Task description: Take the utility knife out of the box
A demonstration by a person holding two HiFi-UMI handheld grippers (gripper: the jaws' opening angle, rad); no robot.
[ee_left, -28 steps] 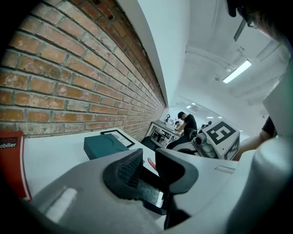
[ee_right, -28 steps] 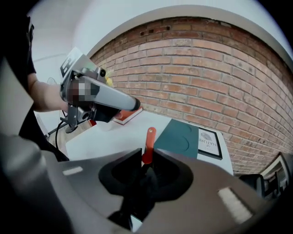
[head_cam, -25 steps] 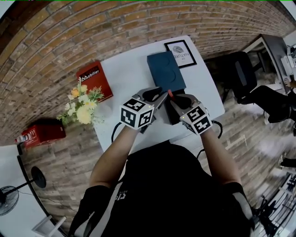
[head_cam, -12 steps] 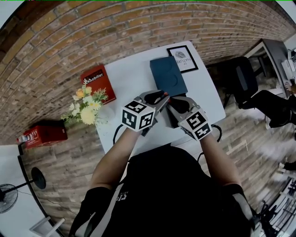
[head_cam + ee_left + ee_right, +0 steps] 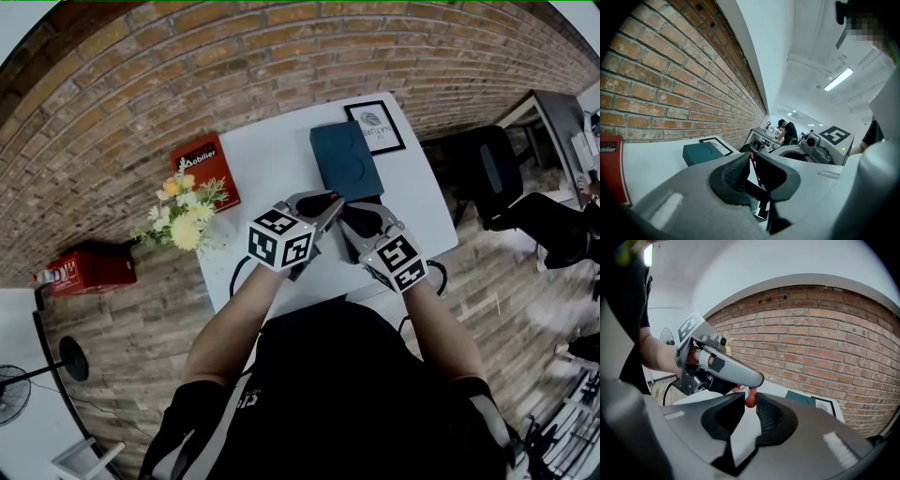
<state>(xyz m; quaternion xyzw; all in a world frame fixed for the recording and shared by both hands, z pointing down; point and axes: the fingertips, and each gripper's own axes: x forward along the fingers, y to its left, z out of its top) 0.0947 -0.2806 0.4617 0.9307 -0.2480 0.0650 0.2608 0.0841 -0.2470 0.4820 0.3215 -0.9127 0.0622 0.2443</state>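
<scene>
Brick wall (image 5: pixel 825 333) behind a white table (image 5: pixel 272 159): your two grippers meet nose to nose just on your side of the teal box (image 5: pixel 344 161). The right gripper (image 5: pixel 352 212) pinches the red utility knife (image 5: pixel 750 398) at its jaw tips. The left gripper (image 5: pixel 751 165) has just been closing and its jaws now clamp the same red strip. A framed print (image 5: pixel 375 127) lies beside the teal box, with a red box (image 5: pixel 208 167) and flowers (image 5: pixel 185 216) further left.
</scene>
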